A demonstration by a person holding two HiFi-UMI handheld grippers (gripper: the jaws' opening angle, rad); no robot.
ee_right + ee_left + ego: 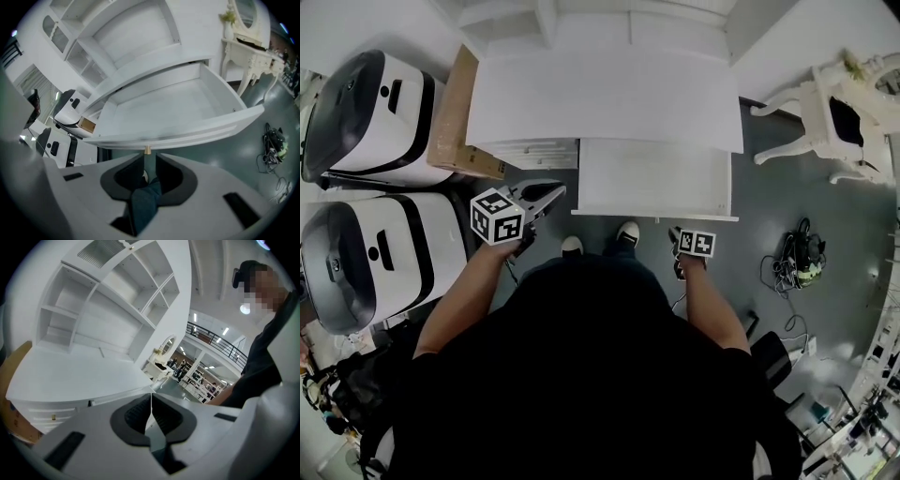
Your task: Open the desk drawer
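Note:
The white desk (600,94) has its wide drawer (656,178) pulled out toward me. In the right gripper view the drawer (178,108) looks empty, and a small brass knob (147,150) sits on its front. My right gripper (149,159) hangs just below and in front of that knob. Its jaws are slightly apart and nothing is between the pads. In the head view the right gripper (694,246) is below the drawer's front edge, right of centre. My left gripper (555,194) is raised near the drawer's left corner. The left gripper (151,401) is shut and holds nothing.
Two large white-and-black machines (375,112) (375,253) stand at the left beside a cardboard box (459,122). An ornate white chair (834,112) is at the right, with a tangle of cables (797,258) on the grey floor. My feet (628,232) are right under the drawer front.

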